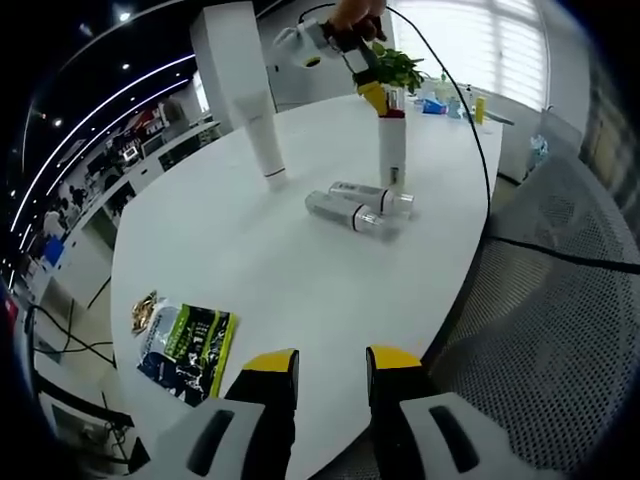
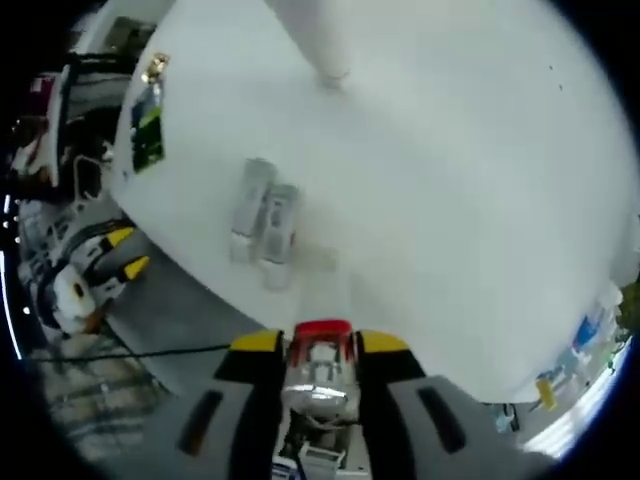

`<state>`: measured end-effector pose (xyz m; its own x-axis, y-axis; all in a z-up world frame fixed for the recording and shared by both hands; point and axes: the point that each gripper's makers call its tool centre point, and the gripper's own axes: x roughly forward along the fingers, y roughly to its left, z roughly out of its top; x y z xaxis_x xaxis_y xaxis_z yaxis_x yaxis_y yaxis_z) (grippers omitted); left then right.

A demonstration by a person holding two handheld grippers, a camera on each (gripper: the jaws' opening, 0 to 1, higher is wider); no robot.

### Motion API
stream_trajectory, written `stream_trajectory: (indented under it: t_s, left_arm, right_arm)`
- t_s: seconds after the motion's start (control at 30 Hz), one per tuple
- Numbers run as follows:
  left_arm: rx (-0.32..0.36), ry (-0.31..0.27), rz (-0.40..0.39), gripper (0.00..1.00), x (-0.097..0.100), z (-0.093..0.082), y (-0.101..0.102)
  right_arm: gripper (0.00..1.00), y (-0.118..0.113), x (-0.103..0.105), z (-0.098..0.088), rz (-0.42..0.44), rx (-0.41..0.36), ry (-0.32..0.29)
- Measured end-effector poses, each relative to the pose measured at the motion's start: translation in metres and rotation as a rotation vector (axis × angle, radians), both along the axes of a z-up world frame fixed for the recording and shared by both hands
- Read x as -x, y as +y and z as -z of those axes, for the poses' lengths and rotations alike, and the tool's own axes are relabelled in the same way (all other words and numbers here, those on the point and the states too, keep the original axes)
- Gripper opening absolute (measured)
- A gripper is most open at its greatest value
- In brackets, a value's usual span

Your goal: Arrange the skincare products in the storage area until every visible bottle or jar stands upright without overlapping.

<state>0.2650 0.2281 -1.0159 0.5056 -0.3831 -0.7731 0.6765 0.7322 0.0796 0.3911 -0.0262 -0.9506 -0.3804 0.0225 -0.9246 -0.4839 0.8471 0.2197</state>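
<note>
Right gripper [image 2: 320, 352] clamped on tall white red-capped bottle [image 1: 392, 145], held upright on round white table [image 1: 300, 270] apparently for standing it, just beside two clear silver-capped bottles [image 1: 357, 205] lying side by side; white tube [image 1: 266, 148] upright beyond; left gripper [image 1: 332, 375] agape, empty, near green sachet [image 1: 190, 350]

A green snack packet [image 1: 190, 350] lies on the white table [image 1: 250, 260].
</note>
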Motion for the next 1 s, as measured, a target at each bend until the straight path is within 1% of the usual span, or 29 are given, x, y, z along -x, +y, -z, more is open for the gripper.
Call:
stream_trajectory:
  t_s: [0.03, 0.13, 0.17, 0.2, 0.23, 0.3, 0.33, 0.4, 0.47, 0.57, 0.63, 0.67, 0.7, 0.77, 0.8, 0.87, 0.9, 0.93, 1.0]
  left_arm:
    - [-0.001, 0.000, 0.004, 0.27, 0.000, 0.000, -0.001]
    - [-0.002, 0.005, 0.007, 0.27, 0.001, 0.001, -0.001]
    - [-0.003, 0.006, 0.007, 0.27, 0.001, 0.001, -0.001]
    - [-0.002, 0.008, 0.010, 0.27, 0.001, 0.002, -0.001]
    - [-0.002, 0.010, 0.012, 0.27, 0.002, 0.002, -0.002]
    - [-0.006, 0.017, 0.018, 0.27, 0.003, 0.003, -0.002]
    - [-0.009, 0.018, 0.021, 0.27, 0.003, 0.004, -0.003]
    - [-0.009, 0.023, 0.027, 0.27, 0.004, 0.004, -0.003]
    - [-0.008, 0.031, 0.028, 0.27, 0.005, 0.005, -0.003]
    - [-0.006, 0.040, 0.036, 0.27, 0.006, 0.006, -0.004]
    - [-0.007, 0.050, 0.037, 0.27, 0.007, 0.008, -0.004]
    - [-0.006, 0.051, 0.038, 0.27, 0.007, 0.008, -0.004]
    - [-0.004, 0.051, 0.039, 0.27, 0.007, 0.008, -0.005]
    - [-0.004, 0.049, 0.040, 0.26, 0.007, 0.008, -0.005]
    - [-0.005, 0.050, 0.038, 0.25, 0.006, 0.008, -0.004]
    - [-0.008, 0.061, 0.041, 0.23, 0.008, 0.009, -0.005]
    - [-0.011, 0.062, 0.043, 0.23, 0.008, 0.010, -0.005]
    - [-0.016, 0.067, 0.047, 0.23, 0.009, 0.011, -0.005]
    - [-0.023, 0.081, 0.046, 0.23, 0.010, 0.014, -0.004]
  right_arm:
    - [0.26, 0.002, -0.001, 0.000, 0.006, -0.012, -0.011]
    - [0.27, 0.009, -0.001, 0.001, 0.010, -0.041, -0.018]
    - [0.28, 0.011, -0.001, 0.001, 0.018, -0.047, -0.018]
    - [0.30, 0.017, -0.003, 0.002, 0.027, -0.074, -0.036]
    - [0.31, 0.019, -0.005, 0.002, 0.039, -0.082, -0.045]
    - [0.29, 0.021, -0.004, 0.001, 0.040, -0.093, -0.041]
    - [0.30, 0.021, -0.004, 0.002, 0.033, -0.096, -0.044]
    - [0.33, 0.020, -0.005, 0.001, 0.029, -0.108, -0.056]
    - [0.37, 0.021, -0.008, 0.001, 0.032, -0.125, -0.076]
    - [0.45, 0.027, -0.015, -0.002, 0.048, -0.186, -0.138]
    - [0.48, 0.030, -0.020, -0.007, 0.063, -0.242, -0.197]
    - [0.49, 0.032, -0.022, -0.009, 0.069, -0.267, -0.218]
    - [0.50, 0.035, -0.025, -0.013, 0.063, -0.313, -0.256]
    - [0.50, 0.036, -0.026, -0.018, 0.100, -0.335, -0.278]
    - [0.50, 0.037, -0.028, -0.022, 0.115, -0.358, -0.299]
    - [0.50, 0.047, -0.034, -0.037, 0.170, -0.457, -0.374]
    - [0.50, 0.051, -0.037, -0.043, 0.189, -0.495, -0.404]
    - [0.51, 0.056, -0.042, -0.054, 0.209, -0.551, -0.462]
    - [0.50, 0.059, -0.048, -0.070, 0.220, -0.604, -0.550]
